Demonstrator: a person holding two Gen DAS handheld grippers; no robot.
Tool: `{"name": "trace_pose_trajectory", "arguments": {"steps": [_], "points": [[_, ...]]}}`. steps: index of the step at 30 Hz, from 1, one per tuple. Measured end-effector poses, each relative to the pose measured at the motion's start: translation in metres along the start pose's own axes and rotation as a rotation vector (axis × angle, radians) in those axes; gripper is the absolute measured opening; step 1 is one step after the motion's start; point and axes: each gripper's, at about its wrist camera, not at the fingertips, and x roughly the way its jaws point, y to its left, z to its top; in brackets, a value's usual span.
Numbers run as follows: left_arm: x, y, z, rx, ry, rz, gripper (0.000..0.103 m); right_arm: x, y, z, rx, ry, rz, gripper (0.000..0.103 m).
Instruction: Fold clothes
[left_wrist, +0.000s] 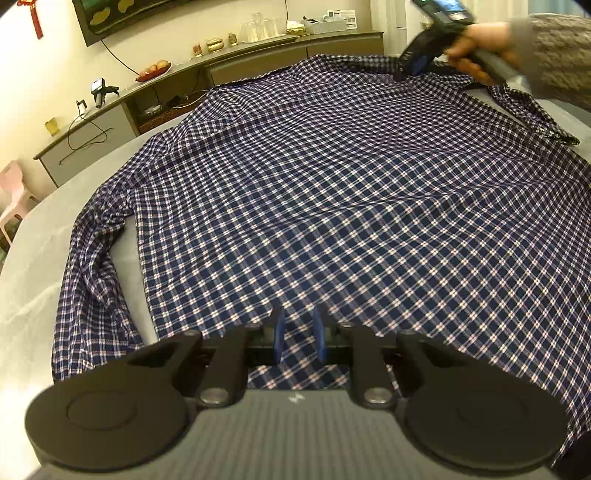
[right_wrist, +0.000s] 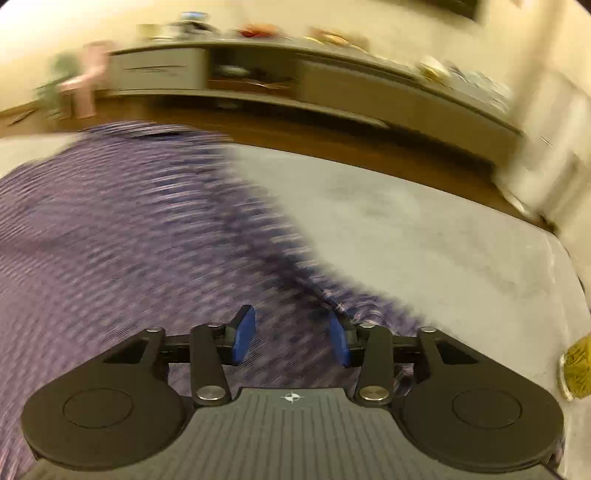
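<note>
The checked shirt (left_wrist: 332, 192) lies spread flat on the grey bed (left_wrist: 33, 266), bare cover along both sides. The left gripper (left_wrist: 299, 338) pinches its near hem. The right gripper (right_wrist: 291, 341), held by a hand (left_wrist: 476, 51), hangs parted and empty over the shirt's right edge.

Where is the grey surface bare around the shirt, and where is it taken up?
Bare grey surface lies outside the shirt's crumpled sleeve, and a wide patch beyond the plaid shirt's blurred edge in the right wrist view. The middle is covered by shirt.
</note>
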Motion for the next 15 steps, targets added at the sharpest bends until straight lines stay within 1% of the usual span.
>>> {"name": "trace_pose_trajectory", "arguments": {"steps": [2,3,4,5,6,7,8,10,11,12,13,14,15], "points": [[0.002,0.007,0.002,-0.004,0.012,-0.009,0.018,0.015,-0.025,0.020,0.043,-0.079,-0.228,0.043],[0.003,0.008,0.006,-0.002,0.024,-0.013,0.018,0.020,-0.037,0.029,0.062,-0.121,-0.328,0.044],[0.001,0.013,0.011,-0.004,0.017,-0.019,0.018,0.015,-0.044,0.032,0.080,-0.165,-0.354,0.044],[-0.001,0.019,0.016,-0.006,0.002,-0.025,0.018,0.005,-0.049,0.030,0.125,-0.187,-0.297,0.044],[-0.010,0.029,0.023,-0.014,-0.030,-0.014,0.018,-0.004,-0.053,0.027,0.169,-0.210,-0.240,0.044],[-0.013,0.043,0.034,-0.018,-0.063,0.026,0.019,-0.014,-0.057,0.023,0.209,-0.226,-0.175,0.045],[-0.013,0.058,0.046,-0.019,-0.094,0.077,0.022,-0.028,-0.054,0.011,0.221,-0.220,-0.088,0.048],[0.006,0.099,0.066,-0.062,-0.094,0.226,0.024,-0.057,-0.034,-0.021,0.150,-0.203,0.068,0.052],[0.019,0.118,0.073,-0.105,-0.071,0.295,0.023,-0.069,-0.019,-0.039,0.086,-0.188,0.128,0.056],[0.033,0.138,0.077,-0.159,-0.040,0.349,0.022,-0.081,-0.005,-0.057,0.024,-0.171,0.185,0.056],[0.046,0.154,0.078,-0.197,-0.015,0.383,0.021,-0.090,0.010,-0.073,-0.030,-0.149,0.227,0.056],[0.059,0.168,0.077,-0.226,0.009,0.409,0.021,-0.097,0.022,-0.079,-0.069,-0.132,0.253,0.057],[0.072,0.177,0.076,-0.231,0.036,0.425,0.022,-0.103,0.033,-0.085,-0.100,-0.120,0.276,0.057]]}}
